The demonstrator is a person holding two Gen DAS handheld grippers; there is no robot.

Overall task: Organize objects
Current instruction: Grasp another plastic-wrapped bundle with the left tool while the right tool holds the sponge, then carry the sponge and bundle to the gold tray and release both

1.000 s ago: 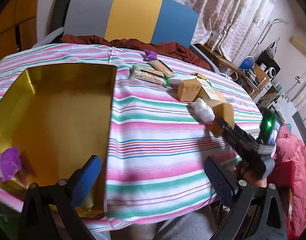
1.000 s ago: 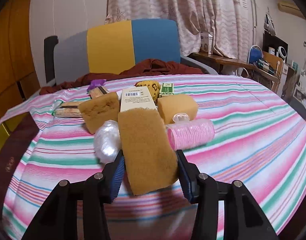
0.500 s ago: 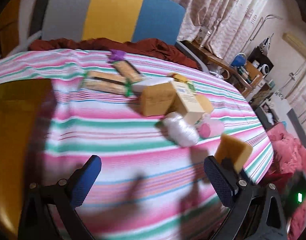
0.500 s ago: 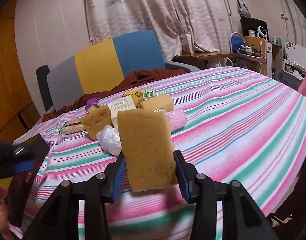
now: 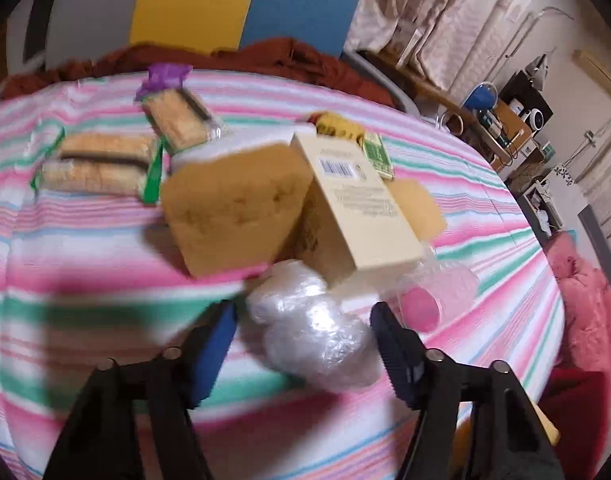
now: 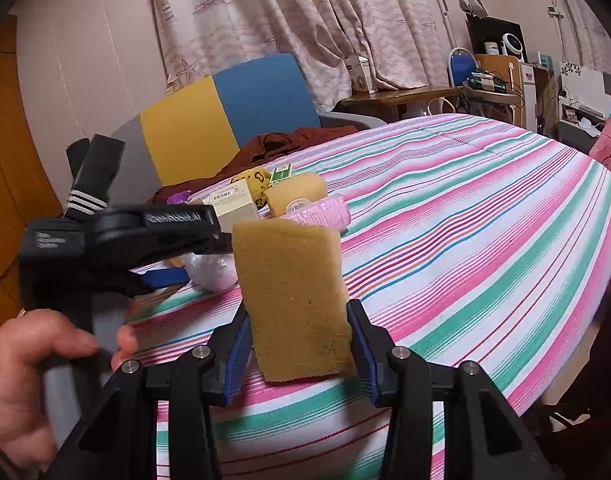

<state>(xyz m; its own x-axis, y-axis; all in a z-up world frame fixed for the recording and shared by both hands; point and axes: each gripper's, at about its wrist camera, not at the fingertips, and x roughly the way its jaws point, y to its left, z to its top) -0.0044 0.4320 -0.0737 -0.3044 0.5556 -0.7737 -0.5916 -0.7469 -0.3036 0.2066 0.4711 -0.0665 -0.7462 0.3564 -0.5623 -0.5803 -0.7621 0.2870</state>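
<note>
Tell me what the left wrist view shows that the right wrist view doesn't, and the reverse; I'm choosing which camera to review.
Only the left wrist view: two wrapped snack packs and the left gripper from behind, its jaws just closing around, not yet pressing, the clear plastic bundle.

Only the right wrist view: the right gripper shut on a brown sponge, and a hand holding the left gripper.

Both: the striped tablecloth, cream box, pink roll and the plastic bundle.
</note>
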